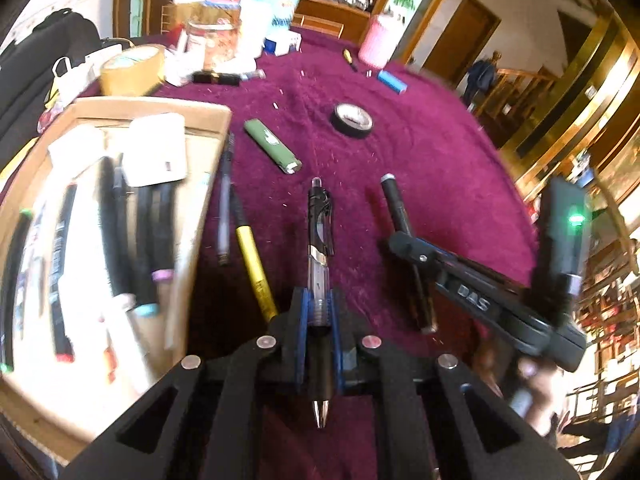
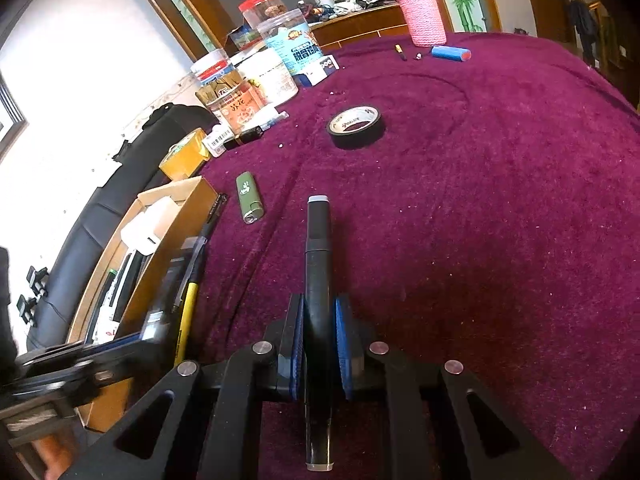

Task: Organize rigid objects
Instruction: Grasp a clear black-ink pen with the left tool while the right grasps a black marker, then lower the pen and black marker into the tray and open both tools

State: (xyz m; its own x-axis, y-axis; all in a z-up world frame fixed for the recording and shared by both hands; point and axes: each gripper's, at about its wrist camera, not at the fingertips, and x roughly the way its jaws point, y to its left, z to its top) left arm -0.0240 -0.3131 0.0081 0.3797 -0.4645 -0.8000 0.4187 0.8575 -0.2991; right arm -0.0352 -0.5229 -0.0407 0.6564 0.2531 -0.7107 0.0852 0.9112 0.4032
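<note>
My left gripper (image 1: 319, 300) is shut on a clear-and-black ballpoint pen (image 1: 320, 232), held above the purple cloth with its metal tip toward the camera. My right gripper (image 2: 319, 312) is shut on a black marker (image 2: 318, 248) whose grey-capped end points away. The left wrist view also shows the right gripper (image 1: 412, 248) at right with that marker (image 1: 396, 204). A cardboard box (image 1: 120, 104) at left holds several markers and pens. A yellow pen (image 1: 256, 264) and a clear pen (image 1: 224, 200) lie beside the box's right wall.
A green lighter (image 2: 249, 197), a black tape roll (image 2: 356, 126), a blue battery (image 2: 451, 53) and a small yellow item (image 2: 401, 52) lie on the cloth. Jars (image 2: 240, 96), a brown tape roll (image 1: 132, 68) and a pink-sleeved bottle (image 2: 422, 16) crowd the far edge.
</note>
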